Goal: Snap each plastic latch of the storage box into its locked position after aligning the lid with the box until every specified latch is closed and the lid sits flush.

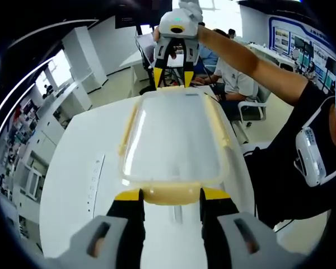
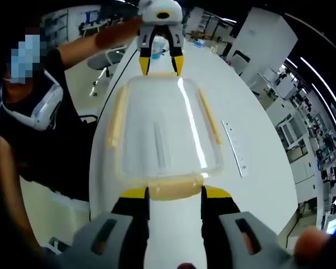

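A clear storage box with its lid (image 1: pixel 173 134) (image 2: pixel 162 129) on lies lengthwise on the white table (image 1: pixel 73 168) (image 2: pixel 257 185). Long yellow latches run down both long sides (image 1: pixel 127 129) (image 2: pixel 208 115). My left gripper (image 1: pixel 172 197) is open at the box's near end, and its yellow tips flank the end latch (image 1: pixel 172 193). At the opposite end my right gripper (image 2: pixel 175 194) is open too, with the other end latch (image 2: pixel 175 189) between its tips. Each gripper shows at the far end in the other's view: the right gripper (image 1: pixel 173 77), the left gripper (image 2: pixel 160 64).
A white power strip (image 1: pixel 95 179) (image 2: pixel 235 148) lies on the table beside the box. The person's dark-clothed body (image 1: pixel 291 168) (image 2: pixel 39 151) stands close to one long table edge. Seated people and an office chair (image 1: pixel 252 109) are beyond the table.
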Available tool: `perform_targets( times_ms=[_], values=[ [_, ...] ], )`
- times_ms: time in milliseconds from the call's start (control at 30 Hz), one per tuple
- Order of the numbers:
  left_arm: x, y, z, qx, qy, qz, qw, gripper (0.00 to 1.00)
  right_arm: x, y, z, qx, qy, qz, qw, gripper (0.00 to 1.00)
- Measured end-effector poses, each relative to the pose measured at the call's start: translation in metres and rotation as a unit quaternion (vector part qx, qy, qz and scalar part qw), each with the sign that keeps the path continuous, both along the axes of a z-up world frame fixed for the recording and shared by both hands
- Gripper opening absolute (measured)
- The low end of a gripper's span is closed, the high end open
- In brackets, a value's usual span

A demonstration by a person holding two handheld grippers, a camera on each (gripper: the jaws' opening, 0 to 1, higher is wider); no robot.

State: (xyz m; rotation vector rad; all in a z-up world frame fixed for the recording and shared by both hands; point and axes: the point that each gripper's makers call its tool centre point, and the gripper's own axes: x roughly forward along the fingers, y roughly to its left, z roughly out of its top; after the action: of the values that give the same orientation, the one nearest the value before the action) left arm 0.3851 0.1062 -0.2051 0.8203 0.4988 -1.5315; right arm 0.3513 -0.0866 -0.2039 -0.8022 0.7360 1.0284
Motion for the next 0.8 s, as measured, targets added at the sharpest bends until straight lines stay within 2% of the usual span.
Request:
perform_targets(
  times_ms=[467, 800],
  values=[
    [0.009, 0.023, -0.005, 0.009, -0.005, 0.014, 0.9999, 0.35, 0.014, 0.022, 0.001, 0.009, -0.006, 0.017, 0.9998, 0.32],
    [0.015, 0.044, -0.006, -0.001, -0.007, 0.027, 0.9996, 0.35, 0.027, 0.041, -0.003, 0.014, -0.005, 0.032, 0.9994, 0.32]
  ],
)
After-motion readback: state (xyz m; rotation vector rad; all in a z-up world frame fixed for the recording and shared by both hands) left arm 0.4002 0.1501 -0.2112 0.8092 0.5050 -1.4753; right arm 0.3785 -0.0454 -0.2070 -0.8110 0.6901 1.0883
